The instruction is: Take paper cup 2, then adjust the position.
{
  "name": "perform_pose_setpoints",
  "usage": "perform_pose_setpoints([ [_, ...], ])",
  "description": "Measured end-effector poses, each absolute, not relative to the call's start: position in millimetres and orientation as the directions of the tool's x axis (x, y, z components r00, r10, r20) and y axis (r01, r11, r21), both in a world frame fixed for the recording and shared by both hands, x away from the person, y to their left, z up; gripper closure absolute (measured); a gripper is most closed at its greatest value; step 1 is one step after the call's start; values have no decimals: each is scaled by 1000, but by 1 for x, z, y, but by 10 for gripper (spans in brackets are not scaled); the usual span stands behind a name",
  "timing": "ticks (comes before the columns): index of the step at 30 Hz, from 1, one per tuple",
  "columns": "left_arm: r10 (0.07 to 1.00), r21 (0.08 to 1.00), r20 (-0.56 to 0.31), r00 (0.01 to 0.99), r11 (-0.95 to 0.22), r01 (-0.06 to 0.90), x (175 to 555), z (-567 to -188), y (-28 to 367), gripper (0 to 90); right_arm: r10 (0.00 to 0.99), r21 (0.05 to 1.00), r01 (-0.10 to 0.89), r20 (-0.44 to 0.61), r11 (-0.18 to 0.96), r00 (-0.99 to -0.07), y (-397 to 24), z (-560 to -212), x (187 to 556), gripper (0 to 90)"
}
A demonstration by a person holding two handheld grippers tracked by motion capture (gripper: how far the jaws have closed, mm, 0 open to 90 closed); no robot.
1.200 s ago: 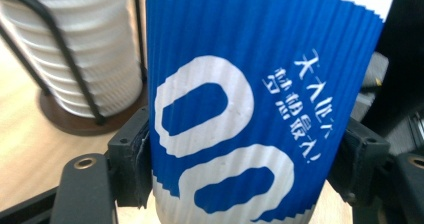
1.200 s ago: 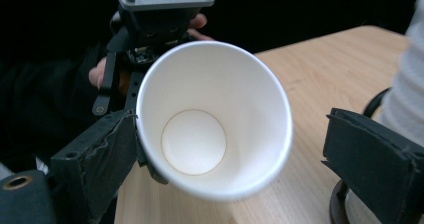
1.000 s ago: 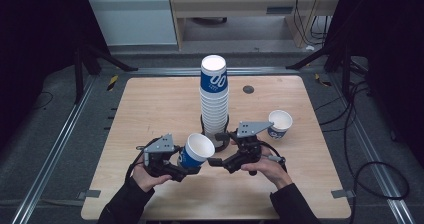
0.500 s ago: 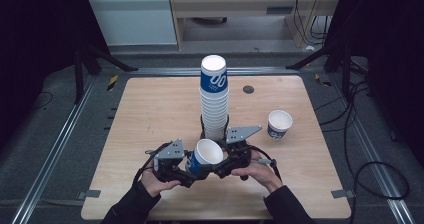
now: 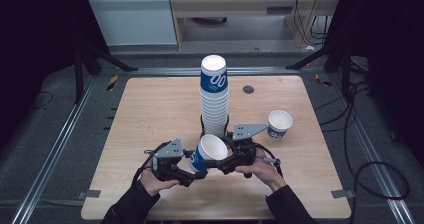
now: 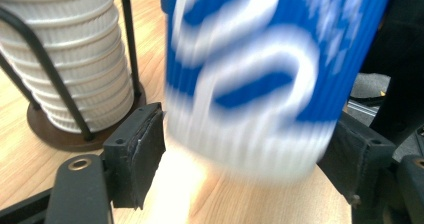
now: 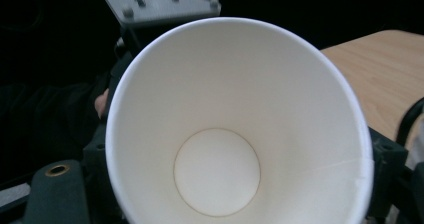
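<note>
Nearest, at the front edge of the wooden table (image 5: 150,104), a left hand (image 5: 152,181) and a right hand (image 5: 260,169), each wrapped around 1 gripper, both pointed inward at 1 blue-and-white paper cup (image 5: 210,151). Held off the tabletop between the 2 tools, tilted, mouth turned up and toward the right. Left gripper (image 5: 192,170) set low on the cup's blue wall, jaws just now opening: along its own view (image 6: 250,149), blurred cup between the 2 black pads, a thin gap beside the left pad, so no longer pressing, at a middling width. Right gripper (image 5: 222,159) meeting the cup from the other side, jaws just now closing: along its own view (image 7: 230,184), looking straight into the white inside of the cup, black jaws hugging both flanks and clamped on it, pad faces hidden behind the rim. Just beyond the cup, touching neither gripper, a tall stack of cups (image 5: 215,96) stood upside down in a black wire holder (image 6: 60,134) on a round dark base. Farther to the right, well apart from the stack, 1 second cup (image 5: 279,124) upright on the table, mouth up.
</note>
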State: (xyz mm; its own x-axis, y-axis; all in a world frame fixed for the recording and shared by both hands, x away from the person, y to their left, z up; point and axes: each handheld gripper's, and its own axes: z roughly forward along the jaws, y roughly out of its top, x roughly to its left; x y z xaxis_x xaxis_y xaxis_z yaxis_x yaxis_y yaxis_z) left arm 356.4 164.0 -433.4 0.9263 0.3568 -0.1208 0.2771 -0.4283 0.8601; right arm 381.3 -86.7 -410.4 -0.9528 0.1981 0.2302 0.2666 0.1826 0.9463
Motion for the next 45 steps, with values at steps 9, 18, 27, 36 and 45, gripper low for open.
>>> perform_pose_setpoints([
  [9, 434, 847, -134, 891, -416, 330, 365, -439, 181, 237, 339, 957, 233, 163, 175, -926, -118, -393, 380, 178],
  [18, 553, 843, -143, 821, -367, 394, 375, -438, 206, 261, 506, 946, 256, 124, 200, -854, -144, -391, 379, 175],
  [27, 641, 844, -163, 750, -303, 442, 383, -439, 226, 265, 606, 939, 276, 99, 206, -789, -165, -391, 378, 175],
  [36, 693, 846, -166, 702, -266, 462, 386, -436, 239, 265, 722, 931, 306, 71, 200, -688, -186, -384, 378, 174],
  [45, 734, 838, -151, 662, -260, 479, 389, -438, 248, 263, 809, 920, 335, 36, 202, -587, -209, -379, 376, 173],
])
